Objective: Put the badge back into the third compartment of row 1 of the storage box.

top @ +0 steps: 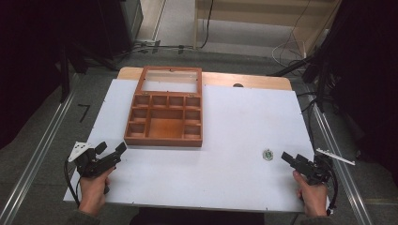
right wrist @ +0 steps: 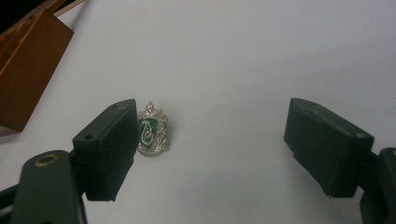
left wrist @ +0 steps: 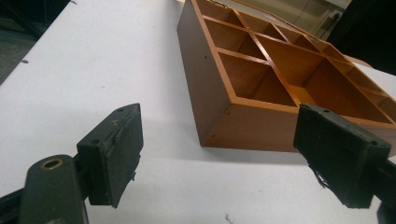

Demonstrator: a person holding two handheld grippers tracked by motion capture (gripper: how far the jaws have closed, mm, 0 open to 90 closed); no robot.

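On the white table (top: 225, 154), toward 4 o'clock from its middle, I see the badge (top: 268, 154), small, silver with a green centre. It lies flat on the bare surface, well apart from the box (top: 164, 123). My right gripper (top: 287, 158) is just beside the badge, at its 4 o'clock, and its jaws are spread wide and hold nothing. In the right gripper view the badge (right wrist: 152, 129) is beside the left jaw, partly behind its edge; I cannot tell if they touch. The box, wooden with many compartments and its lid laid back, stands at 11 o'clock from the middle. My left gripper (top: 111, 150) rests at 7 o'clock, near the box corner (left wrist: 219, 126), its jaws also released and wide, grasping nothing.
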